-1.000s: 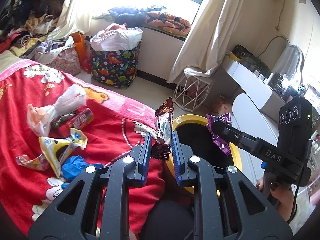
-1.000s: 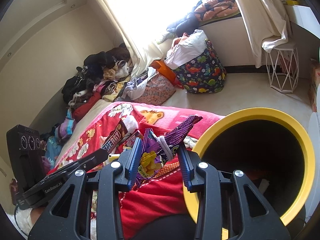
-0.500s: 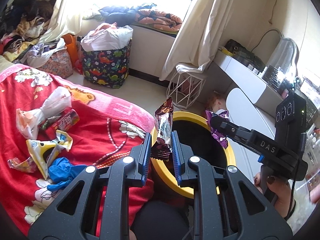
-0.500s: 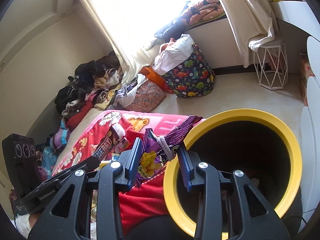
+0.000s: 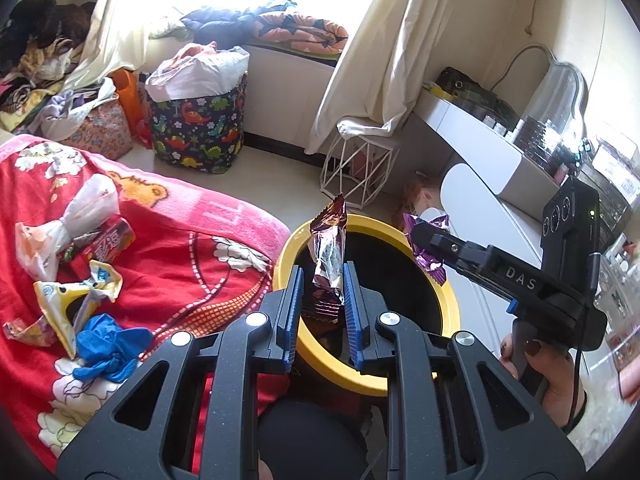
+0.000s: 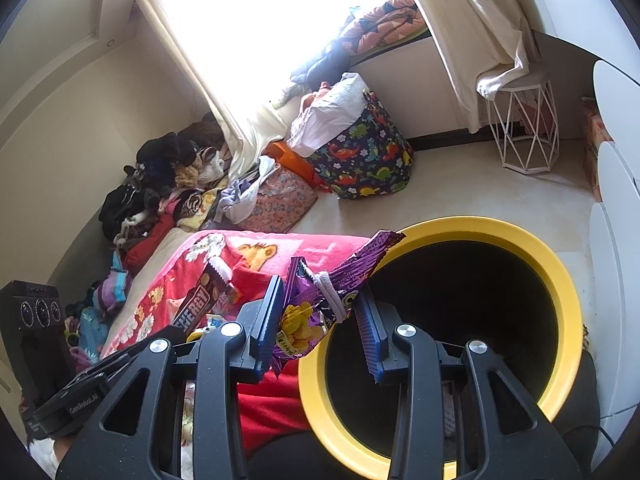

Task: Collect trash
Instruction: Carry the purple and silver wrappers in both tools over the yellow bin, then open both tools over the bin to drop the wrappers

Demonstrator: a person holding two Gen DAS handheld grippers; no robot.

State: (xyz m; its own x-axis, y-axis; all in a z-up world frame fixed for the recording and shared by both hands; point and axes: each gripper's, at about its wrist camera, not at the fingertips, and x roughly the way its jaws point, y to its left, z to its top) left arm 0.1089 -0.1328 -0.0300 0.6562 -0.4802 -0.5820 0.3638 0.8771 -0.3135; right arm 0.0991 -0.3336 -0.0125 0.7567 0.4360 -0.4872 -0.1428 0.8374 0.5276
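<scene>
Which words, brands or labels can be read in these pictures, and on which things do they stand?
"DAS": on the black right hand-held gripper.
"ENERGY" (first letter partly hidden): on the brown foil snack wrapper.
"GenRobot.AI" (small, uncertain): on the black left hand-held gripper.
Red candy packet on the red blanket: characters too blurred.

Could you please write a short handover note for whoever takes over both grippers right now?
Left gripper: shut on the brown wrapper, over the yellow-rimmed bin.
Right gripper: shut on the purple snack bag, at the bin's rim.
Done: both pieces picked up.
Left: drop both in, then collect the plastic bag, yellow wrapper and blue glove on the red blanket.
</scene>
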